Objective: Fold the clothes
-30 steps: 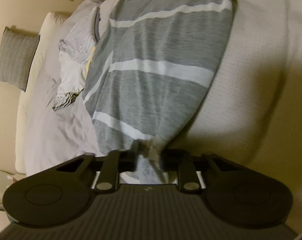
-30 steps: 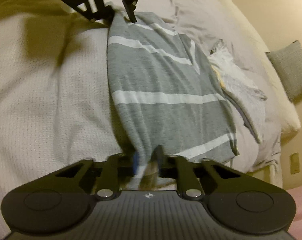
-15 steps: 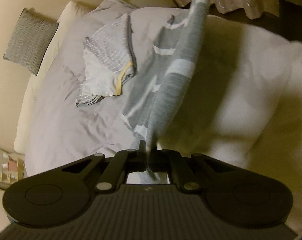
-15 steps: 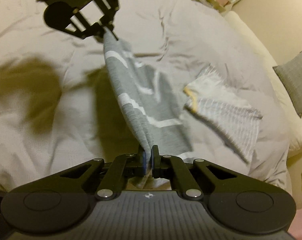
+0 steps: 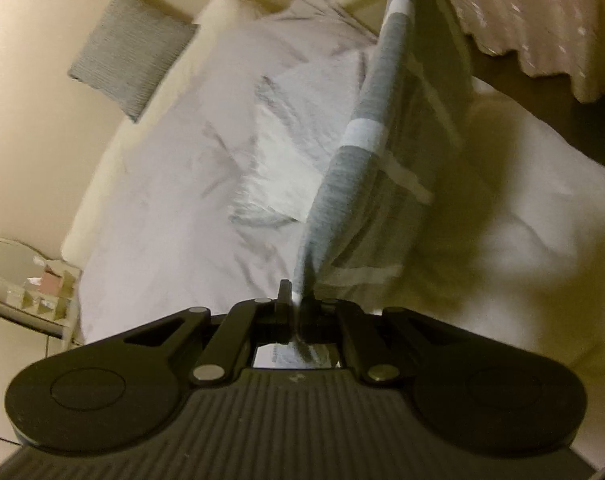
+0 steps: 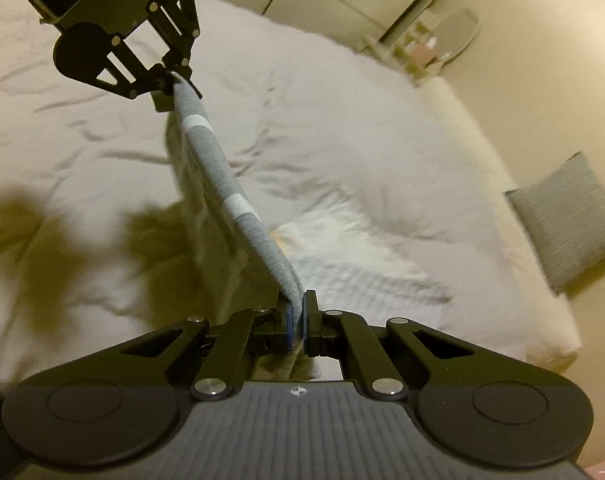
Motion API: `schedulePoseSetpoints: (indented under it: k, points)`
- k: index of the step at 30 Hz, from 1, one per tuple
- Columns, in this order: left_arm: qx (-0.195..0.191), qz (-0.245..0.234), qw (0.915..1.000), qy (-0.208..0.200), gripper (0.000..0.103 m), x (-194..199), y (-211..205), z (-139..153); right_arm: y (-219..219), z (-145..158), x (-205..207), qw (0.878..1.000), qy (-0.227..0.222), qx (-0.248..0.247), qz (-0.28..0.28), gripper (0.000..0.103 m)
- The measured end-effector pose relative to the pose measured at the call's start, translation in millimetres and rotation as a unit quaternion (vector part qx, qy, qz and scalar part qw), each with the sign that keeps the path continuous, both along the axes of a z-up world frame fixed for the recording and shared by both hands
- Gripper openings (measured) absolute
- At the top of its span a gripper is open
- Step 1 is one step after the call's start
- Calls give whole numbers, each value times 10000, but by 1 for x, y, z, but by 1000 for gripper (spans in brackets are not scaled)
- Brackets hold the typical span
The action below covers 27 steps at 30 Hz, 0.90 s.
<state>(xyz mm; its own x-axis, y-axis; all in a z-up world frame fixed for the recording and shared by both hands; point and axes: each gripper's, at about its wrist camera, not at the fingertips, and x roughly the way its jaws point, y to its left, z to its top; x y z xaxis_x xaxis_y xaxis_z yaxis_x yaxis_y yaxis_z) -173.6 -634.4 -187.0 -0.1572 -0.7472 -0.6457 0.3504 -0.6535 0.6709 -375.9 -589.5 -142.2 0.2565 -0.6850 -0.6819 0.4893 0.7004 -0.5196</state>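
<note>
Currently both my left gripper and right gripper pinch the taut striped garment stretched between them; its thin edge could slip free.

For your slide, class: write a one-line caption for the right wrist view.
Both grippers, right and left, pinch a grey striped garment stretched above the bed.
</note>
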Motion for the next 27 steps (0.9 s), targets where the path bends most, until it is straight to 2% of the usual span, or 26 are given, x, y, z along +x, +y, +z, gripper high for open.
schedulePoseSetpoints:
  k: [4,8,13,17,21,22,25,27]
  points:
    - [-170,188,9995,202,2,-21,-36,24,-44,16,-18,9996,-10,-283,-75,2]
    - [-447,429,9973,400,2,-50,-92,51,-114,31,-39,9983,-27,-579,-7,2]
    - [-825,857,9917,495,2,-84,-168,79,-225,49,-67,9944,-85,-979,379,2]
    - [-1119,1272,9841,534,2,-109,-216,91,-270,44,-88,9899,-139,-1222,705,2]
    - [-1086,1525,9806,574,2,-131,-225,77,-311,38,-110,9838,-197,-1458,1023,2]
    - [-946,1582,9810,600,2,-137,-224,63,-314,25,-114,9850,-181,-1375,1028,2]
    - [-383,1653,9836,620,2,-156,-217,-7,-315,-56,-128,9915,42,-856,977,2]
    - [-18,1607,9856,528,2,-167,-206,-70,-310,-121,-136,9928,301,-544,1020,2]
